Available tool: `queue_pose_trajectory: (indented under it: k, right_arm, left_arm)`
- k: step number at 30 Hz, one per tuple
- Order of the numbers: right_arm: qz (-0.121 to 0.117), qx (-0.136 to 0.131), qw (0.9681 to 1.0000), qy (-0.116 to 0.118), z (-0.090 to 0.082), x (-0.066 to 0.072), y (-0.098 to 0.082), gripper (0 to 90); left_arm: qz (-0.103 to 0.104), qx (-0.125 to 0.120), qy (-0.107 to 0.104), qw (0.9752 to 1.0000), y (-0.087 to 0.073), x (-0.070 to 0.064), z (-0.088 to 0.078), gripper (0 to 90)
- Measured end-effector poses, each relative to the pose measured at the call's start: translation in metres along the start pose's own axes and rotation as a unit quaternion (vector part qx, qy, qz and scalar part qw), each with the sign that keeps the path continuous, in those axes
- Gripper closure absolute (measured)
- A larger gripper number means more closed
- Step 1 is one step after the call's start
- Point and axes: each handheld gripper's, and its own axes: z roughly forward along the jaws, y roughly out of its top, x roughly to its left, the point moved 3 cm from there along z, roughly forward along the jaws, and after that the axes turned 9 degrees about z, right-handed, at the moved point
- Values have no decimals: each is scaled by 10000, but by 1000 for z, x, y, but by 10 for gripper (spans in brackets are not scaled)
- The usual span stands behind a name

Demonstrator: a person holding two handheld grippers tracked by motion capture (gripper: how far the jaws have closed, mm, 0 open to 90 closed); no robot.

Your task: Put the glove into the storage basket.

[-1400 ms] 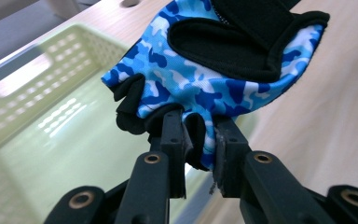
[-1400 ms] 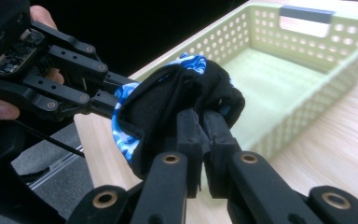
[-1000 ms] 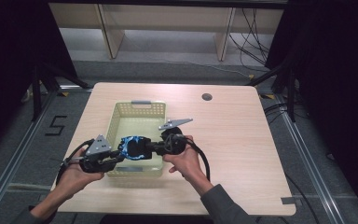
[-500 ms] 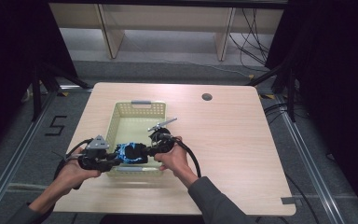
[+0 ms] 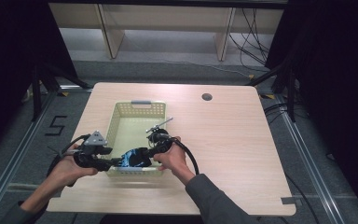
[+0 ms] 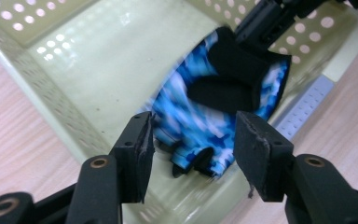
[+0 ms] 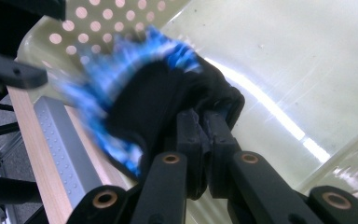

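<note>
Glove (image 5: 135, 157) low in my basket (image 5: 135, 103), pinched by one hand-held gripper only.

I see the blue-and-black glove (image 6: 214, 112) at the basket's near end, lower centre of the high view, hanging over the pale floor. My right hand-held gripper (image 7: 204, 140) has its jaws pressed together on the glove's black edge. My left hand-held gripper (image 6: 193, 156) has just been opening; its jaws stand spread, the glove's lower edge between them but clear of both pads. The basket sits left of centre on the worktop (image 5: 242, 140), and both my hands meet at its near rim.
</note>
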Motion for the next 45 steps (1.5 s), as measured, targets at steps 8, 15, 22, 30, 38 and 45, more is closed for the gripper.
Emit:
queue_pose_trajectory:
  k: [8, 15, 22, 30, 38, 45]
  right_arm:
    - [18, 12, 10000, 11, 0, 0, 0, 870]
    - [124, 54, 9999, -10, -3, 5, -1, 867]
    - [-14, 144, 9998, -158, -5, 10, -1, 847]
    - [-619, 320, 9954, -654, -7, 14, 0, 714]
    - [-702, 181, 9937, -859, -20, 20, 9, 577]
    - [-638, -43, 9959, -636, -38, 25, 10, 556]
  left_arm:
    - [-180, -148, 8, 9997, -2, 4, -3, 470]
    - [-362, -307, -95, 9988, 0, -1, -2, 447]
    - [-412, -320, -78, 9986, 0, 0, -4, 422]
    - [-432, -320, -62, 9985, 0, -1, -3, 397]
    - [-427, -391, -40, 9983, 2, -6, -7, 387]
    - [-360, -570, 74, 9977, 6, -10, -12, 385]
